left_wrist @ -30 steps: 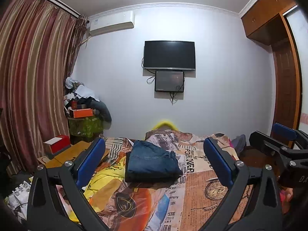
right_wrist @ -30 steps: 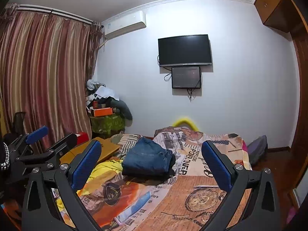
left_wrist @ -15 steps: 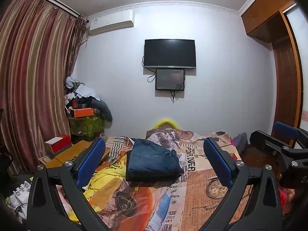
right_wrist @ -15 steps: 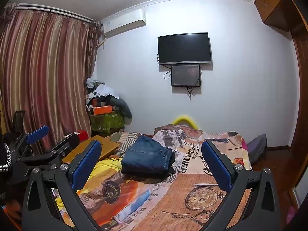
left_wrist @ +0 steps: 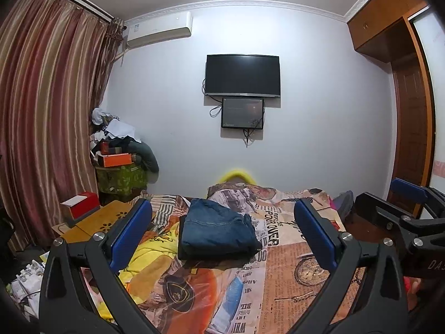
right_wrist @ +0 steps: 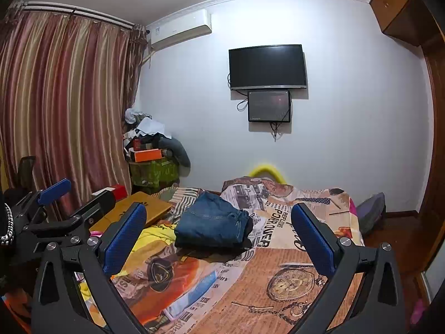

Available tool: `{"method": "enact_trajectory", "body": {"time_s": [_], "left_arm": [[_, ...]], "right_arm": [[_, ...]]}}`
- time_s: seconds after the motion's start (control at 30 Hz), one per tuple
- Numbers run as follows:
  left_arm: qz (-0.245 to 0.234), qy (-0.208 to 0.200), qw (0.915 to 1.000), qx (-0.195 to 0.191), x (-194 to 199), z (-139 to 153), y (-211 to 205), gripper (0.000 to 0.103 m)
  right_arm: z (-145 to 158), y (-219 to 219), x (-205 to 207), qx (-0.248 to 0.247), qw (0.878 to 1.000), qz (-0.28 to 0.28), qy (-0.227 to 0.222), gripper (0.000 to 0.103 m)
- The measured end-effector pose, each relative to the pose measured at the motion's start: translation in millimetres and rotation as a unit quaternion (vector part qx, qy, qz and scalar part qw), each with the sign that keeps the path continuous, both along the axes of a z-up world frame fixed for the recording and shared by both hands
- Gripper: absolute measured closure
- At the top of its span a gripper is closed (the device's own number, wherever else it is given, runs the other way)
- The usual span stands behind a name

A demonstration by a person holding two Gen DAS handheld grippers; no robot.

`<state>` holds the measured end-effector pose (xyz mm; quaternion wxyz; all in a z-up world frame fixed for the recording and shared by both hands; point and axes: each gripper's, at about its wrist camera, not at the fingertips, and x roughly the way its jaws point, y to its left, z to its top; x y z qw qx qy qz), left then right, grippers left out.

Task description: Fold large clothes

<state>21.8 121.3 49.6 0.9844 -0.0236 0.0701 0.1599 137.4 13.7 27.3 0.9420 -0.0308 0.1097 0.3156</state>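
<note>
A pair of blue jeans (left_wrist: 217, 229) lies folded in a neat stack on the bed, on a sheet printed like newspaper (left_wrist: 278, 253). It also shows in the right wrist view (right_wrist: 212, 224). My left gripper (left_wrist: 222, 236) is open and empty, held above the near end of the bed, well short of the jeans. My right gripper (right_wrist: 219, 239) is also open and empty, at about the same height and distance. Each gripper shows at the edge of the other's view, the right one (left_wrist: 408, 203) and the left one (right_wrist: 72, 206).
A yellow garment (left_wrist: 150, 253) lies crumpled on the bed left of the jeans. A wooden lap desk (left_wrist: 94, 221) with a red box (left_wrist: 82, 204) stands at the left. A cluttered pile (left_wrist: 119, 156) sits by the curtain. A TV (left_wrist: 242, 75) hangs on the far wall.
Both views have drifted slightly, with the room sitting a little higher in frame. The jeans have not moved and both grippers stay open.
</note>
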Motion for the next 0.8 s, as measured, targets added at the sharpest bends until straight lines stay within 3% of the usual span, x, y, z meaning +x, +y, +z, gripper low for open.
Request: {"method": "enact_trajectory", "body": {"time_s": [0.8], "left_arm": [[-0.01, 0.012, 0.9998, -0.015, 6.5, -5.9, 3.4, 0.001]], "right_arm": [[-4.8, 0.4, 1.0, -0.003, 1.0, -0.002, 0.005, 0.0]]}}
